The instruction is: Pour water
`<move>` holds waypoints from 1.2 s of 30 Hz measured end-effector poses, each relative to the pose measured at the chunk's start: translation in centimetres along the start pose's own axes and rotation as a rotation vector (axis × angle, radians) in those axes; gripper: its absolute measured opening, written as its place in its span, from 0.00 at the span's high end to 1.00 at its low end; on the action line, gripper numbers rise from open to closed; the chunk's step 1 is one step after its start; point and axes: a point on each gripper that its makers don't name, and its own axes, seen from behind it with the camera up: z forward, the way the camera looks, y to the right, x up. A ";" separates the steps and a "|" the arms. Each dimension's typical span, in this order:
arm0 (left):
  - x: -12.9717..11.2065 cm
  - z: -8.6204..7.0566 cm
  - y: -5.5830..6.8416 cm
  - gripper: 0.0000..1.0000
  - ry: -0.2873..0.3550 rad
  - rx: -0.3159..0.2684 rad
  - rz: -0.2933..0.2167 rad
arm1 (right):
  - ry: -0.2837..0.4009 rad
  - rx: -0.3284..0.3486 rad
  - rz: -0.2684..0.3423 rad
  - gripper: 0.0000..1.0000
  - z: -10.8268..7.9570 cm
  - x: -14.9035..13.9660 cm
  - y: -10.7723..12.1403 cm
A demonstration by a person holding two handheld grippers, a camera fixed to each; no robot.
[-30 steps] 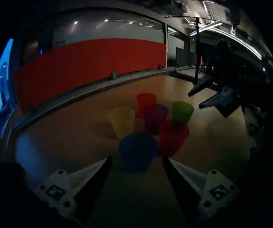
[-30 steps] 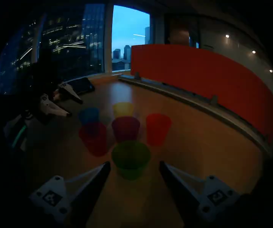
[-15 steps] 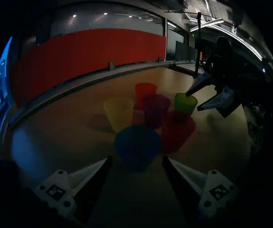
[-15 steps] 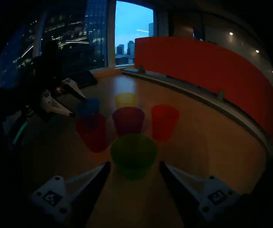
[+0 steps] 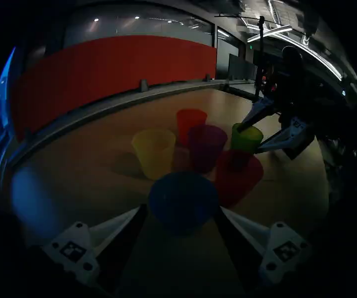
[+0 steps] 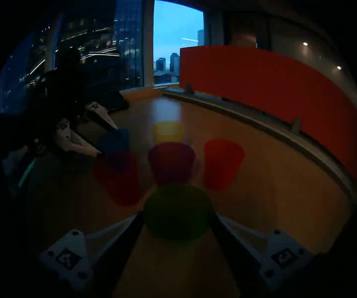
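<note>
Blue translucent plastic cup (image 5: 182,201) is framed between the spread jaws of the left gripper (image 5: 179,208), a green translucent plastic cup (image 6: 178,211) between the spread jaws of the right gripper (image 6: 176,215); contact cannot be told. Just behind, a red plastic cup (image 5: 238,174), a purple plastic cup (image 5: 206,146), a yellow plastic cup (image 5: 153,151) and an orange plastic cup (image 5: 191,121) are crowded on the wooden table (image 5: 79,179). Packed neighbours could be toppled by a finger, or thin walls crushed, spilling water
</note>
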 end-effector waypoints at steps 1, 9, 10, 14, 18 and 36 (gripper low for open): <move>0.1 0.1 0.0 0.03 0.002 -0.002 0.002 | 0.001 0.000 -0.001 0.02 0.1 0.0 0.0; 0.6 0.8 0.2 0.02 0.002 -0.007 0.018 | 0.005 -0.001 -0.004 0.03 0.3 0.3 0.0; 0.5 0.8 0.2 0.02 0.000 -0.008 0.017 | 0.005 -0.001 -0.003 0.03 0.4 0.3 0.0; 0.5 0.9 0.2 0.06 -0.003 -0.005 0.015 | 0.007 -0.001 -0.002 0.03 0.4 0.3 0.1; 0.6 1.0 0.2 0.12 -0.005 -0.007 0.011 | 0.007 0.000 -0.003 0.03 0.3 0.3 0.1; 1.5 0.7 0.1 0.12 0.015 0.001 -0.004 | 0.035 -0.020 0.007 0.04 -0.3 1.1 0.6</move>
